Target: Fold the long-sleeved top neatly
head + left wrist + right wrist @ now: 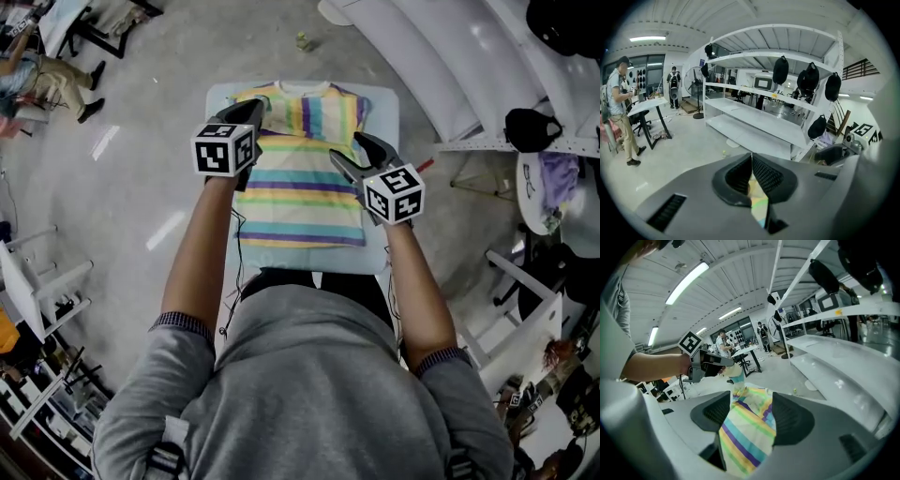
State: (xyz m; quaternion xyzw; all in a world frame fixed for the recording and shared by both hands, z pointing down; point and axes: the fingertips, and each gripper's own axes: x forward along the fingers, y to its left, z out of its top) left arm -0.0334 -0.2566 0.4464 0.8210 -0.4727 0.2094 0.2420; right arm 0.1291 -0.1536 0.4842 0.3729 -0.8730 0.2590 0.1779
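A top striped in yellow, green, blue and purple lies flat on a pale table, collar at the far end. My left gripper is at the top's far left shoulder, shut on a pinch of its cloth. In the left gripper view the pads meet at the tip with pale cloth between them. My right gripper hovers over the top's right edge with its jaws wide apart. In the right gripper view the striped cloth shows between the open jaws, and cloth rises to the left gripper.
A white shelving rack with black caps hung on it stands beyond the table to the right. A person is at a desk at the far left. White frames flank me on both sides. A small object lies on the floor.
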